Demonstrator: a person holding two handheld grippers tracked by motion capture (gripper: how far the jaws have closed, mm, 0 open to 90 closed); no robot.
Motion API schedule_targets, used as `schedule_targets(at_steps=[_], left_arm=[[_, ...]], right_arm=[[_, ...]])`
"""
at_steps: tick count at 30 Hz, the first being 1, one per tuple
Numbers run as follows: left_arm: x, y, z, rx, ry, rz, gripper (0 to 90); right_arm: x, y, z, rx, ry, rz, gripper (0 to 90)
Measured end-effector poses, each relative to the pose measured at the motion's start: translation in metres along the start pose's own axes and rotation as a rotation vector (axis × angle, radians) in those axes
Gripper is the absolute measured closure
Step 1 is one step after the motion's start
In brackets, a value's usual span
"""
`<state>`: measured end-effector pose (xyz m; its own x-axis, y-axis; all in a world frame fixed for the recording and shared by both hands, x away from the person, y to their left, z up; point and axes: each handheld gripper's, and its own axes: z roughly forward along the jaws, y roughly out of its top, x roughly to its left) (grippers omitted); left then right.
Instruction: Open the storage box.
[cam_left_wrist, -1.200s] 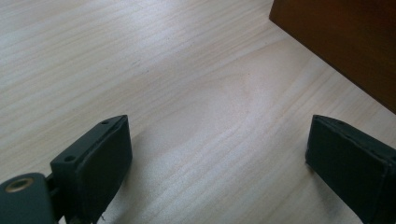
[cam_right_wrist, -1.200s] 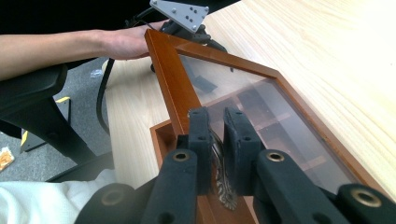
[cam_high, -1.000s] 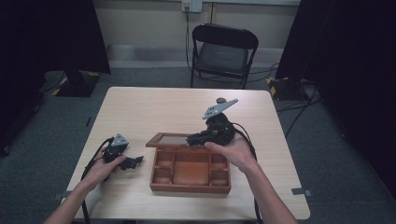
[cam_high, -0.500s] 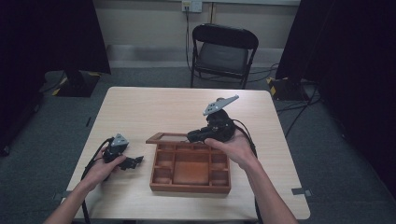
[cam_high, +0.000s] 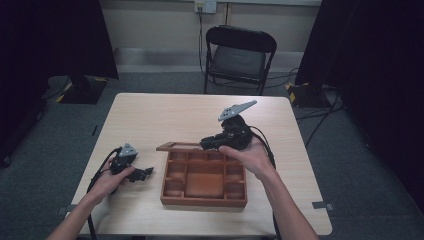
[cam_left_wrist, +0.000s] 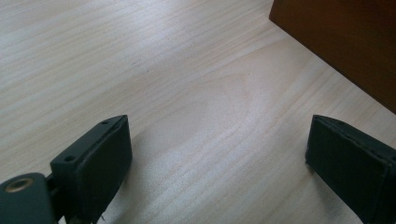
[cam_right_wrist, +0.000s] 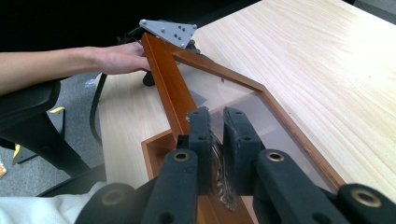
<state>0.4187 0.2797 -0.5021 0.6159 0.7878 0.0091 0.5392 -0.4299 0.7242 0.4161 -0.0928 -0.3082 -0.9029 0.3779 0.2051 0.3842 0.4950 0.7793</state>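
Right claw (cam_right_wrist: 215, 126) pinches the lid (cam_right_wrist: 224, 93) of the wooden box (cam_high: 204, 179).

The right gripper (cam_right_wrist: 216, 122) has its two black jaws clamped on a small ornate metal clasp (cam_right_wrist: 223, 193) at the edge of a brown wooden glass-paned lid (cam_right_wrist: 243, 105), raised above the pale wooden table (cam_right_wrist: 327, 60); a hand (cam_right_wrist: 119, 58) rests beyond

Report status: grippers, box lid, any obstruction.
Right gripper shut on lid clasp, lid open. Left gripper open, resting on table. Nothing in the way of box.
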Motion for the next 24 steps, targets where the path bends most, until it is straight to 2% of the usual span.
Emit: schedule_targets(at_steps=[24], left_arm=[[0.0001, 0.0001, 0.0000, 0.000, -0.001, 0.001, 6.6]], right_arm=[[-0.0025, 0.0062, -0.0029, -0.044, -0.047, 0.029, 82.5]])
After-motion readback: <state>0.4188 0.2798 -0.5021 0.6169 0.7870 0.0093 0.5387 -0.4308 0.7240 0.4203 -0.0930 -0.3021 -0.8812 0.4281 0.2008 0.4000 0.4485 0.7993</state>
